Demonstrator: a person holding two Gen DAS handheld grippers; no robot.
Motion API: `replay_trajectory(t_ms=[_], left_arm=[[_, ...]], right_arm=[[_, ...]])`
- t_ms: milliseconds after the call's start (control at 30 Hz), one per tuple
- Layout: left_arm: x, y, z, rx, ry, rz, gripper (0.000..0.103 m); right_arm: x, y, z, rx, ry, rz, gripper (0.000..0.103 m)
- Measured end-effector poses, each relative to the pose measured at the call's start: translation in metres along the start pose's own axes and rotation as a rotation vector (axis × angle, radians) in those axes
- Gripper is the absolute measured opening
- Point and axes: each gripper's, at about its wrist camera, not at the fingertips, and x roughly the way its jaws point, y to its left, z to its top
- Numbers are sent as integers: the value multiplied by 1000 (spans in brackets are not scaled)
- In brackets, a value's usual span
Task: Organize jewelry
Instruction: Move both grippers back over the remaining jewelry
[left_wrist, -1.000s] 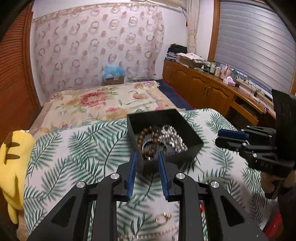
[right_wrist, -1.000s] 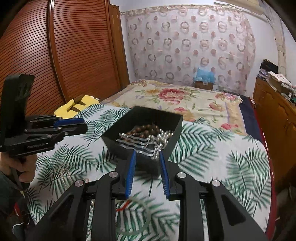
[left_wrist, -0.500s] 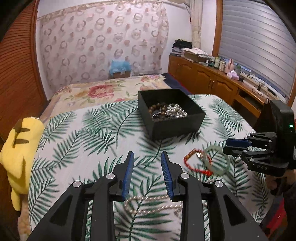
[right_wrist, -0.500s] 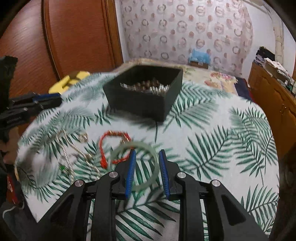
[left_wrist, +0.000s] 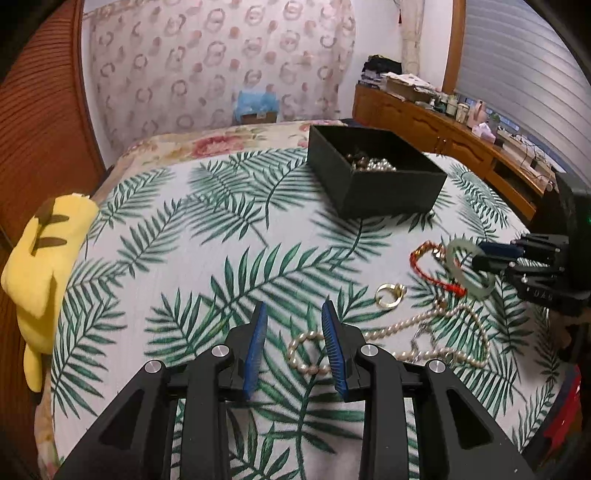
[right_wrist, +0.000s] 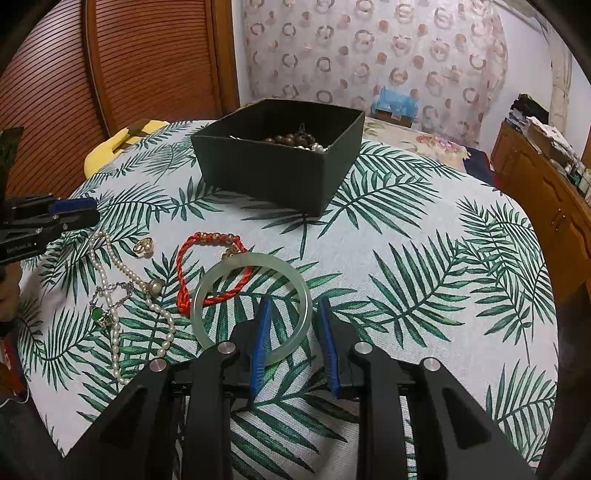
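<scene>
Palm-leaf print cloth (right_wrist: 424, 258), woven and matte, covers a round table. One black square box (right_wrist: 273, 162), matte card walls, sits at 12 o'clock of the right wrist view; brown wooden beads and a few pearls show over its rim. Left wrist view has the same box (left_wrist: 373, 177) at 1 o'clock, showing pearls only.

Loose jewelry on the cloth, one of each:
- jade-green bangle (right_wrist: 255, 266), smooth, glassy, a full ring
- red twisted-cord bracelet (right_wrist: 184, 266) with gold beads, partly under the bangle's 10 o'clock edge
- pearl strand (right_wrist: 110, 258), looped and tangled
- gold ring (right_wrist: 144, 246)
- thin silver chain with a green stone (right_wrist: 99, 314), seen clearly only in the right wrist view.

Right gripper (right_wrist: 291, 306): blue ribbed pads, jaws narrow, gripping nothing; the bangle's near rim runs between them, whether it touches cannot be told. Left gripper (left_wrist: 291, 314): jaws narrow, just been opening, empty, with the pearl strand's (left_wrist: 388, 328) end loop just beyond the right pad.

Only the left wrist view shows the yellow plush toy (left_wrist: 40, 254) in full at 9 o'clock, and the wooden sideboard (left_wrist: 443, 136) at 2 o'clock.
</scene>
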Motion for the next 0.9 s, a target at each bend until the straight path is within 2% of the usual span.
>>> replay_trajectory(t_ms=[233, 500, 900], left_arm=[[5, 3, -13, 4, 44, 33, 29], [9, 3, -14, 14, 55, 36, 29], [15, -12, -8, 78, 65, 13, 16]], right_arm=[[0, 1, 0, 7, -2, 7, 29], [1, 1, 0, 2, 1, 0, 29], [2, 1, 0, 2, 0, 1, 29]])
